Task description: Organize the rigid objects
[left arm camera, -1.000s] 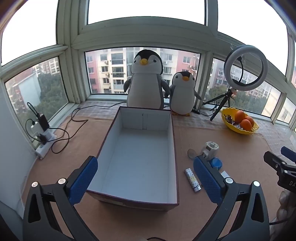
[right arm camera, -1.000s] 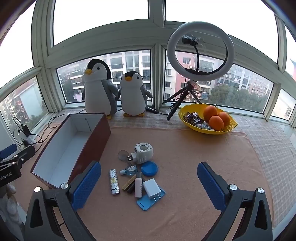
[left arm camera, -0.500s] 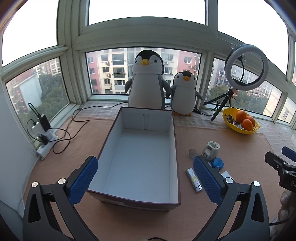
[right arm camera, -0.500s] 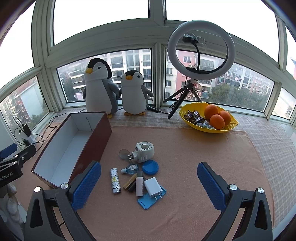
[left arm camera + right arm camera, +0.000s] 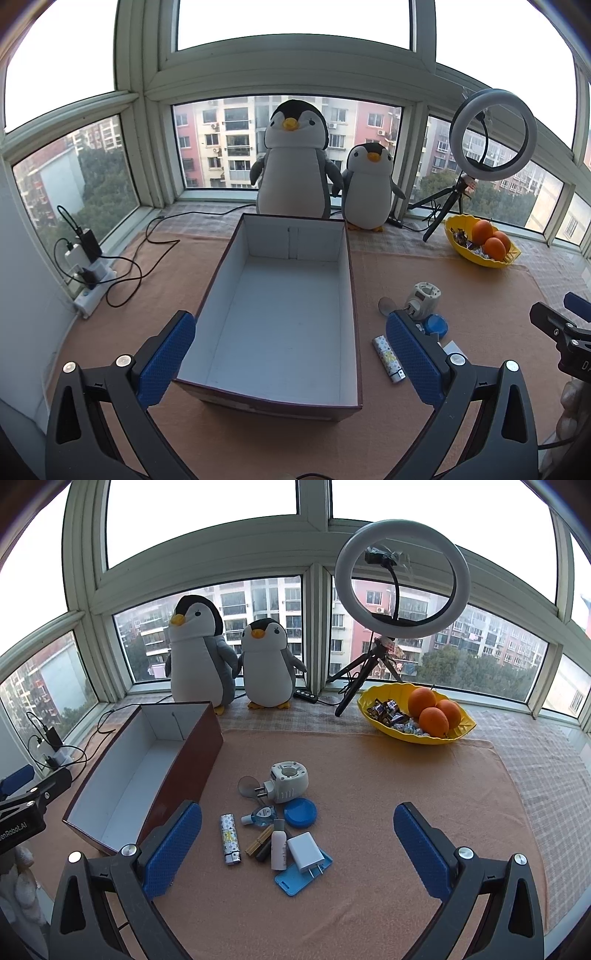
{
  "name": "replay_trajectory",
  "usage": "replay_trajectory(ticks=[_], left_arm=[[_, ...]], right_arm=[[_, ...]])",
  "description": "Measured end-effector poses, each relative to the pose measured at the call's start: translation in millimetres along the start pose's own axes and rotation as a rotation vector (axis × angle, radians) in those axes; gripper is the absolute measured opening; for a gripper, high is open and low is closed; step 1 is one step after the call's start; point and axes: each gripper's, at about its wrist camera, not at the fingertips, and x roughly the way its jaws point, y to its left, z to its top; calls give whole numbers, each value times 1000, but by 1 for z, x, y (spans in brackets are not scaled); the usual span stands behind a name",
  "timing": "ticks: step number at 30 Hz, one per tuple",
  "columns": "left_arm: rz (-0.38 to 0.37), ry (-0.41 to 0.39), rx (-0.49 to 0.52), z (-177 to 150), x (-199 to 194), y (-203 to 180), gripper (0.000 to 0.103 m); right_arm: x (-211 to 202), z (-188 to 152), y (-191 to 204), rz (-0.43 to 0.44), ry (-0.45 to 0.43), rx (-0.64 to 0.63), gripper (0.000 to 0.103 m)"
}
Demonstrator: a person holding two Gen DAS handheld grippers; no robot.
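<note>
An open brown box [image 5: 284, 400] [image 5: 184, 771] with a white, empty inside stands on the tan mat. Right of it lies a cluster of small items: a patterned lighter [image 5: 229, 838] [image 5: 388, 359], a white plug-in device [image 5: 290, 782] [image 5: 423, 298], a blue round lid [image 5: 301, 812], a white charger [image 5: 304, 853] on a blue card [image 5: 286, 880], a small white bottle [image 5: 279, 845] and a small blue bottle [image 5: 263, 815]. My left gripper [image 5: 291, 363] hangs open above the box's near end. Just before the cluster, my right gripper [image 5: 297, 853] is open and holds nothing.
Two plush penguins [image 5: 201, 653] [image 5: 267, 664] stand at the window behind the box. A ring light on a tripod [image 5: 400, 579] and a yellow bowl of oranges and sweets [image 5: 415, 716] are at the back right. A power strip with cables [image 5: 92, 284] lies at the left.
Both views have shifted slightly, the scene sliding a little right and down in each. Both grippers stay open, and nothing on the mat has moved.
</note>
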Motion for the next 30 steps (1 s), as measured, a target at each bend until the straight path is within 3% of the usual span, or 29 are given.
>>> replay_trajectory(ticks=[30], left_arm=[[3,1,2,0,0,0,102]], right_arm=[[2,1,1,8,12,-3,103]])
